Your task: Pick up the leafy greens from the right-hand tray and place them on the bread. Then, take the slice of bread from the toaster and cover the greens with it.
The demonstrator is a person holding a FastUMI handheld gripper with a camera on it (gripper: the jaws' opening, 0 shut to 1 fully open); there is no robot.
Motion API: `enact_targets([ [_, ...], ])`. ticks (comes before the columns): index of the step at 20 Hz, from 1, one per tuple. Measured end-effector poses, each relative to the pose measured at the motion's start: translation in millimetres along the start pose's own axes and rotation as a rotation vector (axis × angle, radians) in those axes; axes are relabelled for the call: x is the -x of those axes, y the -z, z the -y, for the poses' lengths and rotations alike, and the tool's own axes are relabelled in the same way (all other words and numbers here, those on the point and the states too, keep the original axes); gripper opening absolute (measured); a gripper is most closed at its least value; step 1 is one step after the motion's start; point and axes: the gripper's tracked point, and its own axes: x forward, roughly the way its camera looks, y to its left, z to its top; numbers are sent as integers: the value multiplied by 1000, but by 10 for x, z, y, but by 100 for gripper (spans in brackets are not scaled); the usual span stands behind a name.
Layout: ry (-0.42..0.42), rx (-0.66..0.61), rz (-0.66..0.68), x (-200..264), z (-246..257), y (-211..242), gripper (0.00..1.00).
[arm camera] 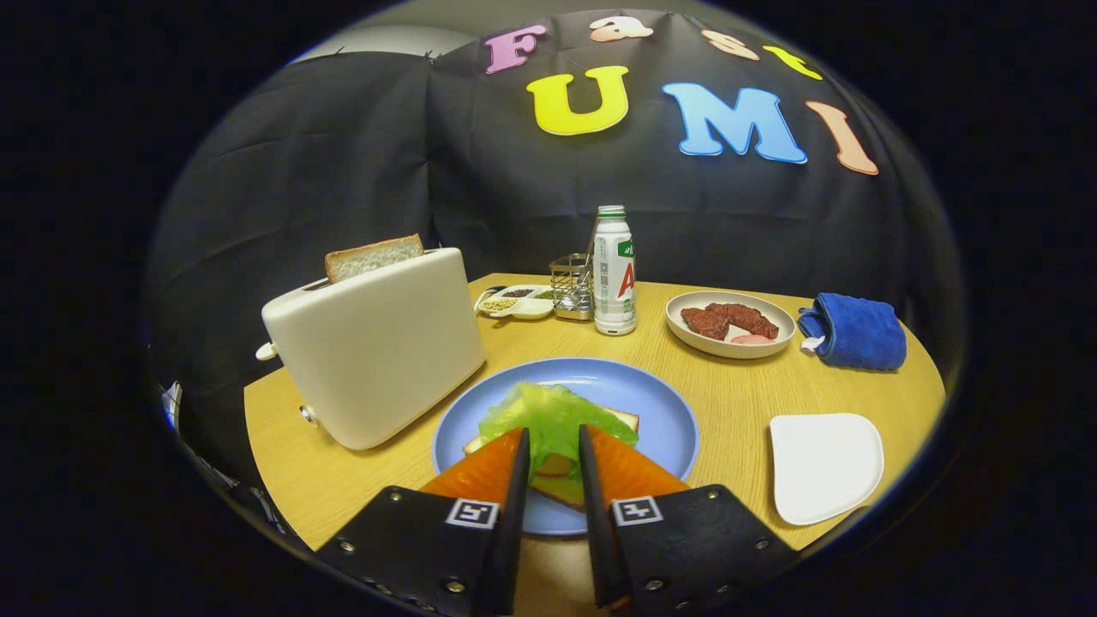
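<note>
- Up close, the claw (pixel 554 446) hovers with its fingers a little apart, the leafy greens (pixel 548 416) between and just ahead of the tips; whether they press on the greens is unclear.
- Greens lie on bread (pixel 628 419) on a blue plate (pixel 660 411).
- Beyond, left on the desk (pixel 737 390), a toaster (pixel 377 343) holds a bread slice (pixel 374 257).
- Right, a white tray (pixel 824 467) lies bare.

You're seeing crumpled leafy greens (pixel 548 416) lying on the bread (pixel 561 463) beside the toaster (pixel 377 347), where a bread slice (pixel 374 256) is standing upright.
</note>
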Motion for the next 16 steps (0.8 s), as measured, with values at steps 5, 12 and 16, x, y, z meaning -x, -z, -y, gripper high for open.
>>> enact_targets([
  [5, 75, -76, 104, 190, 53, -197, 56],
  [12, 181, -84, 213, 332, -302, -600, 56],
  [16, 112, -90, 246, 283, -832, -802, 56],
])
